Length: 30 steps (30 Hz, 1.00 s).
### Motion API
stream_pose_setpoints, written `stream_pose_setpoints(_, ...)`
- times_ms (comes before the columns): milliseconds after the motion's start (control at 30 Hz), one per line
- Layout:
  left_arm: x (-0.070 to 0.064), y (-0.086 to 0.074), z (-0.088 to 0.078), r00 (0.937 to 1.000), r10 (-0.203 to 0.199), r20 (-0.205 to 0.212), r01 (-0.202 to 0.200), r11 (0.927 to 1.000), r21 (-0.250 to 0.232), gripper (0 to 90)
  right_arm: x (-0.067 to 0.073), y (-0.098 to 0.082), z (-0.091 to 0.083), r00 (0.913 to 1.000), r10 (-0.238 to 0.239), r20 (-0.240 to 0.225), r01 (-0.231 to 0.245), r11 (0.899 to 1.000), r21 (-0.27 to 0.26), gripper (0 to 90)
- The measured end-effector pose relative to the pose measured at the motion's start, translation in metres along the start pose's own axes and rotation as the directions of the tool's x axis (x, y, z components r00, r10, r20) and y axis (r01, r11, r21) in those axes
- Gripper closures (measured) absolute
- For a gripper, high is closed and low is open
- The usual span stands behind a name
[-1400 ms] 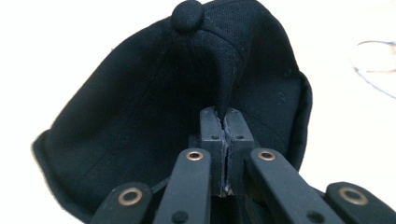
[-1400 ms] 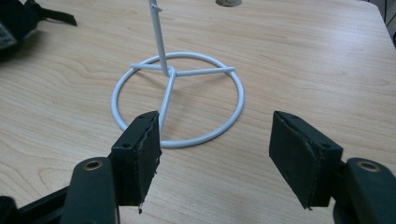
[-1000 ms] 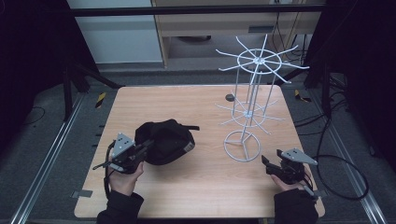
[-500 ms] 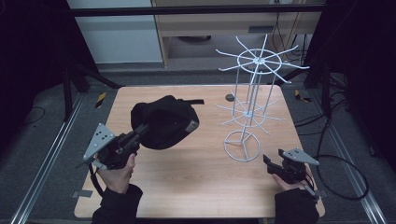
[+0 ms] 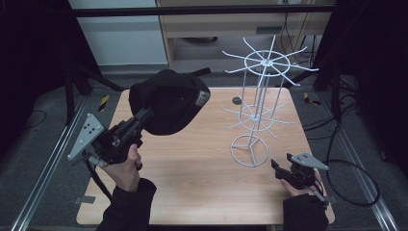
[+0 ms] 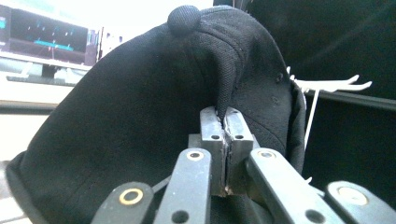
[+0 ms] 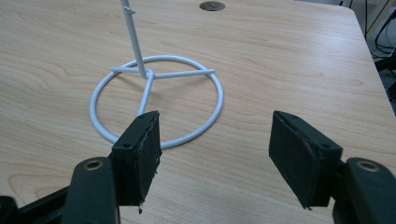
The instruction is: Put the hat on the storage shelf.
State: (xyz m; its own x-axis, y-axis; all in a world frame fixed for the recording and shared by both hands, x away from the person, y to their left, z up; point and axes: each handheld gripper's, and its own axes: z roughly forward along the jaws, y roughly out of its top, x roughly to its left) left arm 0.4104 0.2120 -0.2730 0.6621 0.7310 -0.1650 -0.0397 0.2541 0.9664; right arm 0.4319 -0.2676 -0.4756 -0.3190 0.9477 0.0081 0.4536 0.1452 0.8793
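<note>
left gripper: left gripper (image 5: 144, 117) held up in the person's left hand (image 5: 126, 166), jaws pressed fully together on a fold of fabric; in the left gripper view the pinch sits at (image 6: 226, 122)
held thing: black fabric baseball cap (image 5: 169, 100), lifted clear of the table, crown toward the camera in the left gripper view (image 6: 140, 121), top button up (image 6: 184, 18), small label patch on the side facing the rack (image 5: 202, 97)
cap place: up in the air, left of the white wire rack (image 5: 260, 101), apart from it; top tier arms level with the cap or a bit above
rack: white wire display rack, two tiers of spoke arms on a thin pole, round ring base (image 5: 249, 150) standing on the table; ring base and pole foot close ahead in the right gripper view (image 7: 156, 95)
right gripper: right gripper (image 5: 280, 171) low at the table, just right of and nearer the person than the rack's ring base, jaws wide apart, nothing between the pads (image 7: 140, 156); right hand (image 5: 302, 186) behind it
table: light wooden table with rounded corners (image 5: 192, 187), small dark round disc (image 5: 236, 100) on it beyond the rack, left of the pole; same disc far off in the right gripper view (image 7: 211, 5)
other: grey three-cornered plate (image 5: 86, 136) on the left gripper, tilted outward, away from the rack
</note>
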Motion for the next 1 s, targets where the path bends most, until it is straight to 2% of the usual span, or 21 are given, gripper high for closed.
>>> stream_pose_setpoints(233, -0.01, 0.025, 0.006, 0.9985, -0.015, 0.052, 0.021, 0.9937, -0.11, 88.9, 0.0, -0.001, 0.001, 1.0, -0.009, -0.002, 0.009, 1.0, 0.0, 34.2)
stream_pose_setpoints(433, -0.026, 0.036, 0.022, 0.9942, -0.012, 0.107, 0.028, 0.9895, -0.142, 88.9, 0.0, -0.001, 0.002, 1.0, -0.005, -0.006, 0.005, 1.0, 0.006, 34.2)
stream_pose_setpoints(567, -0.035, 0.03, 0.036, 0.9887, -0.025, 0.148, 0.044, 0.9901, -0.133, 88.9, 0.0, -0.001, 0.002, 0.9999, -0.005, -0.009, 0.005, 1.0, 0.005, 34.2)
stream_pose_setpoints(700, -0.041, 0.016, 0.046, 0.9831, -0.029, 0.181, 0.047, 0.9942, -0.097, 88.9, 0.001, -0.001, 0.002, 0.9999, -0.004, -0.014, 0.004, 1.0, 0.006, 34.2)
stream_pose_setpoints(833, -0.038, -0.001, 0.049, 0.9783, -0.054, 0.2, 0.066, 0.9961, -0.057, 88.8, 0.0, -0.001, 0.003, 0.9998, -0.013, -0.012, 0.013, 1.0, 0.004, 34.2)
stream_pose_setpoints(1000, -0.031, -0.019, 0.05, 0.9778, -0.061, 0.2, 0.061, 0.9981, 0.006, 88.7, 0.001, -0.001, 0.003, 0.9999, -0.01, -0.013, 0.01, 1.0, 0.008, 34.2)
